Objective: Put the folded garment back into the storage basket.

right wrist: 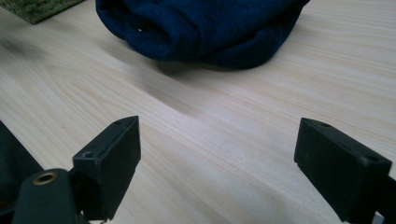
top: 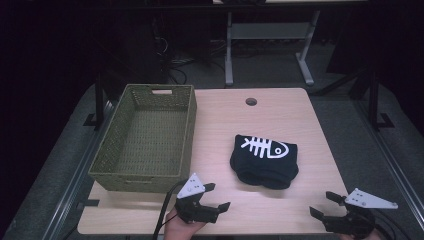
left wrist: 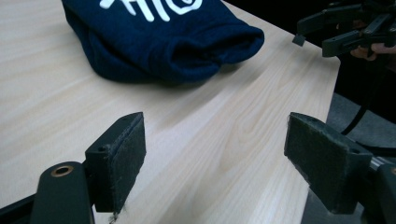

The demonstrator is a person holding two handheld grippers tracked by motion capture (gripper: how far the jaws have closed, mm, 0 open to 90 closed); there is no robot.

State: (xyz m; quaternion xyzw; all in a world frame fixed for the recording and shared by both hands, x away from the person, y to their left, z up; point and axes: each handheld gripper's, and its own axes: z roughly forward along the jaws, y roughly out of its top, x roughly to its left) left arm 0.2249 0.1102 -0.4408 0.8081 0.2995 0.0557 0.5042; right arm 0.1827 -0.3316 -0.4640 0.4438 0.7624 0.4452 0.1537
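Left gripper (top: 216, 196), right gripper (top: 325, 204): jaws spread, empty, near folded dark garment (top: 264, 160) (fishbone print); green basket (top: 145, 137) left.

Two handheld claws, both black plastic. The left claw (top: 216, 196) carries a pale grey triangular plate dotted with small holes on top, and a black cable trails from behind it. The right claw (top: 326, 205) has a matching grey plate. Each jaw ends in a thick, dark rectangular pad (left wrist: 122, 156), with a brass-ringed screw hole (left wrist: 61, 170) just below it.
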